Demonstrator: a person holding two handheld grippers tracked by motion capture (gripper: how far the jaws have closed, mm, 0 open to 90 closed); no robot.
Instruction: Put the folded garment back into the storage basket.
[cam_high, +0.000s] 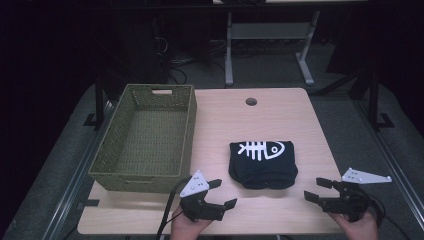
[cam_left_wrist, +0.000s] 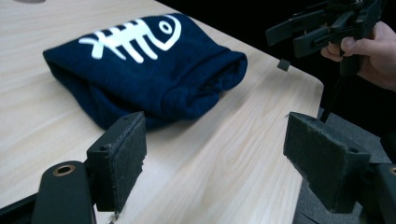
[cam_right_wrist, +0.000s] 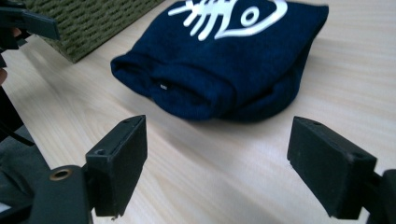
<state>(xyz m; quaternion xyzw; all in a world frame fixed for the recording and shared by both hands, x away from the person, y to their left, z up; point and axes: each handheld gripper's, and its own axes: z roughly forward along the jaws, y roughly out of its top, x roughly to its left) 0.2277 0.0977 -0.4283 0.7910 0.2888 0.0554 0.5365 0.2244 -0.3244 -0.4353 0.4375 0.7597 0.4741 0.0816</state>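
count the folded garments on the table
1: a folded navy garment with a white fishbone print lies mid-table, right of the green woven basket, whose inside looks empty. None seems hidden.

folded navy shirt (cam_high: 263, 164) between left gripper (cam_high: 222, 193) and right gripper (cam_high: 316, 189), fingers apart.

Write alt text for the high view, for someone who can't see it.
A folded navy shirt with a white fish-skeleton print lies on a wooden table, right of an empty green woven basket. The left gripper and right gripper, both open, flank its near edge.
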